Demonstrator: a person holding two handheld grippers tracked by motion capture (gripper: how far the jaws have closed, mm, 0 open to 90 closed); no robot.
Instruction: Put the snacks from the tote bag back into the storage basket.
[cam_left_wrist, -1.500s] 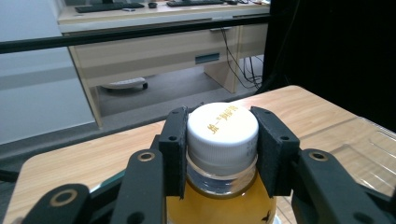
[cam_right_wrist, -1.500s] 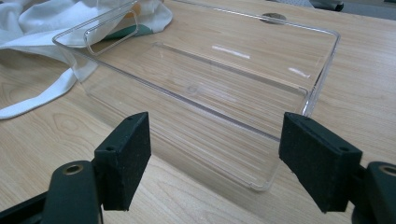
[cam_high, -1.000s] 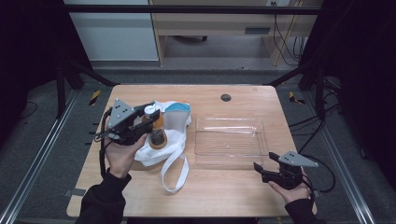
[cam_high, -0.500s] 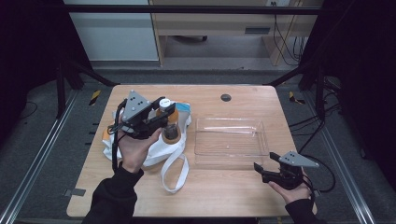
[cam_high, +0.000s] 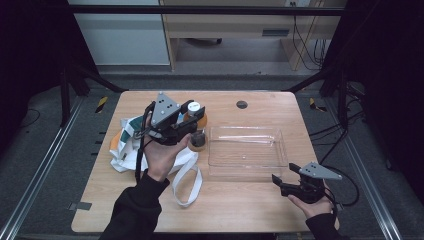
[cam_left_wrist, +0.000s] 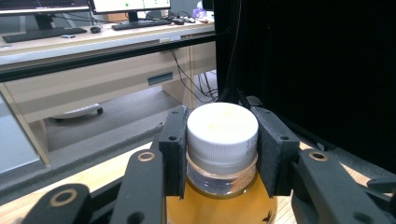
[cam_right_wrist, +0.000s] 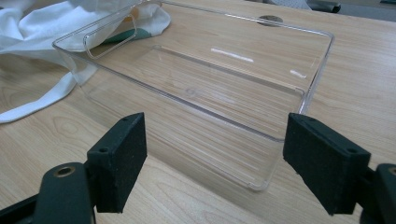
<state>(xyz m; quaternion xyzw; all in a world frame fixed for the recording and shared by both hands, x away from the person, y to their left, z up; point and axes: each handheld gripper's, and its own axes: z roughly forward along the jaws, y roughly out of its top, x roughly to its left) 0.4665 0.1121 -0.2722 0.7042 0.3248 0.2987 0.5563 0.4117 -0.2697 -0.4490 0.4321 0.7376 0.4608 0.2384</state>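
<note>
A bottle (cam_high: 199, 121) of amber liquid with a white cap (cam_left_wrist: 222, 128) hangs upright in my left gripper (cam_high: 193, 110), whose pads (cam_left_wrist: 173, 149) are shut on the cap. It is held just left of the clear plastic tray (cam_high: 247, 129) and beside the white cloth bag (cam_high: 126, 146). In the right gripper view, the tray (cam_right_wrist: 299, 91) lies empty just beyond my right gripper (cam_right_wrist: 215, 158). My right gripper (cam_high: 280, 182) rests low near the tray's near right corner. Its jaws have just been opening and stand wide apart with nothing between them.
The white bag (cam_right_wrist: 28, 28) has green and orange print, and its long strap (cam_high: 187, 182) trails toward the table's front. A dark round grommet (cam_high: 242, 104) sits in the tabletop behind the tray. Black frame posts stand off both far corners.
My left gripper has carried the bottle up and to the right, from over the bag to the tray's left end. The right hand has stayed in place.
</note>
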